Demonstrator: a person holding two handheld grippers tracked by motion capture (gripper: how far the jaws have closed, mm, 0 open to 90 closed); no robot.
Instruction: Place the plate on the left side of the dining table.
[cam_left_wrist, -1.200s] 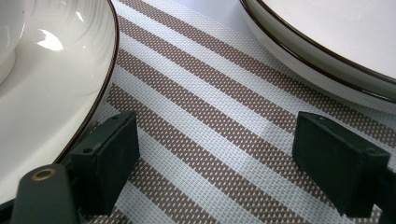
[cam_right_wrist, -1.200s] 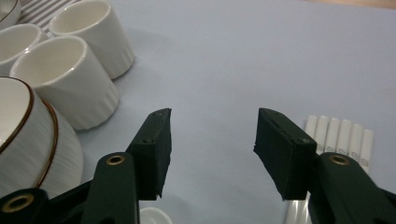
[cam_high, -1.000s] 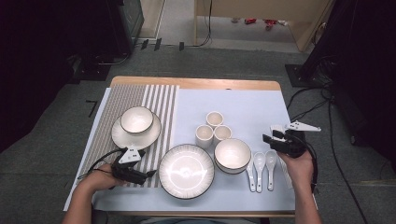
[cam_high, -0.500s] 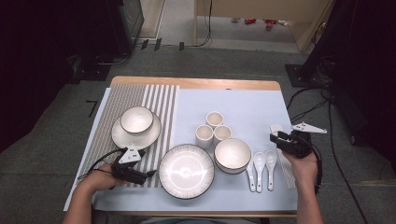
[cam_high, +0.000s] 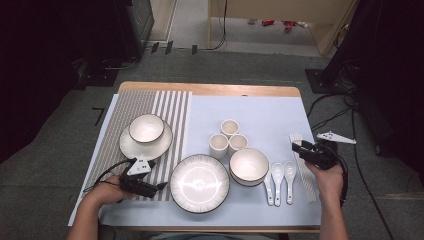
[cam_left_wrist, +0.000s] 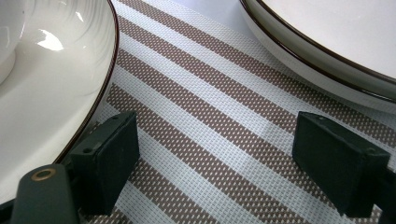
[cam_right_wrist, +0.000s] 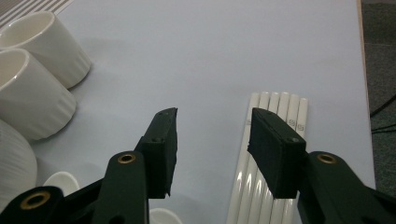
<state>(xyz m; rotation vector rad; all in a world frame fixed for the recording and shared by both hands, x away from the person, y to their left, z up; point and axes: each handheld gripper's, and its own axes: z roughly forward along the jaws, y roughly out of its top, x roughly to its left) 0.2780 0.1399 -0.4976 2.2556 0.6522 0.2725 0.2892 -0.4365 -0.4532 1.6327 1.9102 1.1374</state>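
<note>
My right gripper (cam_right_wrist: 212, 149) hovers over the white chopsticks (cam_high: 303, 165) at the tabletop's right edge, fingers half apart, just been opening, nothing between them. My left gripper (cam_left_wrist: 219, 158) rests wide open on the striped mat (cam_left_wrist: 201, 107) (plates either side).

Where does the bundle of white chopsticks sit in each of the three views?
High view: bundle of white chopsticks lies at the right edge of the pale blue mat, right of two white spoons, under the right gripper.
Left gripper view: not in it.
Right gripper view: lower centre-right, partly behind the right-hand jaw.
Shared landmark: the white ribbed cups, in the high and right gripper views.
</note>
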